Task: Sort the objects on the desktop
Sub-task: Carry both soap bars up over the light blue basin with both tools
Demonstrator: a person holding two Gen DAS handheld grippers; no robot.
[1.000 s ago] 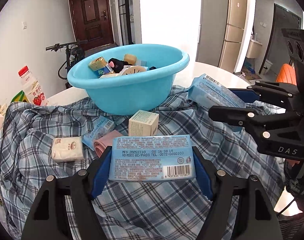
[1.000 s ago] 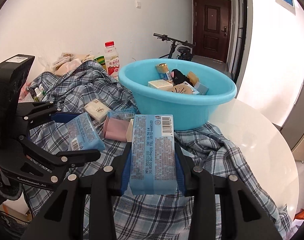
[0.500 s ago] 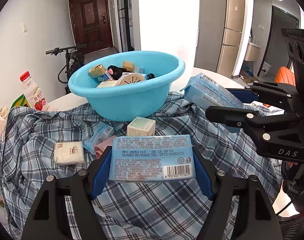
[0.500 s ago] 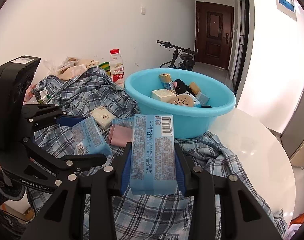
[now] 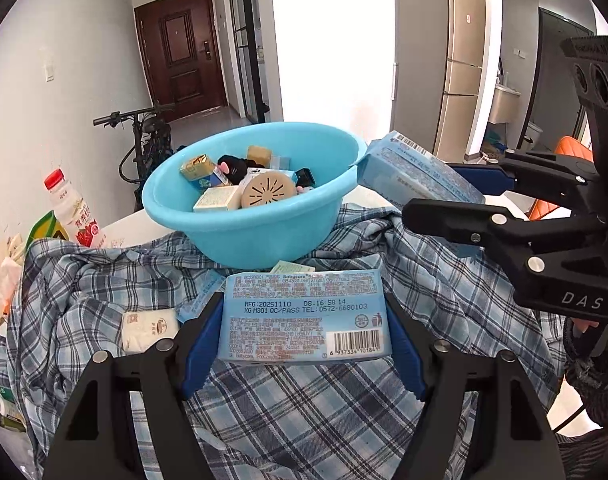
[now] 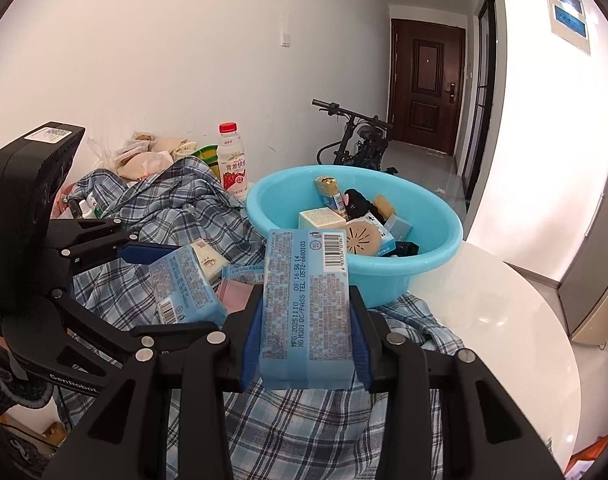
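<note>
My left gripper [image 5: 304, 344] is shut on a light blue wipes pack [image 5: 304, 314], held above the plaid shirt [image 5: 311, 412]. My right gripper [image 6: 305, 340] is shut on a second light blue wipes pack [image 6: 305, 300]. Each gripper shows in the other's view: the right one [image 5: 455, 196] with its pack [image 5: 407, 172] near the basin's right rim, the left one [image 6: 164, 280] with its pack [image 6: 184, 284] at left. The blue basin [image 5: 264, 236] [image 6: 443, 256] ahead holds several small boxes and a round tan disc [image 5: 268, 192].
On the shirt lie a white tissue pack [image 5: 148, 328], a pink item [image 6: 234, 294] and a small blue pack [image 6: 244, 270]. A red-capped drink bottle [image 5: 74, 210] [image 6: 232, 160] stands at the far left by the wall. Bagged snacks [image 6: 144, 156] lie behind. The white round table [image 6: 503, 340] shows at right.
Both grippers have risen with their packs, so the basin's inside shows more. The basin and loose items sit lower in both views. The grips have not changed.
</note>
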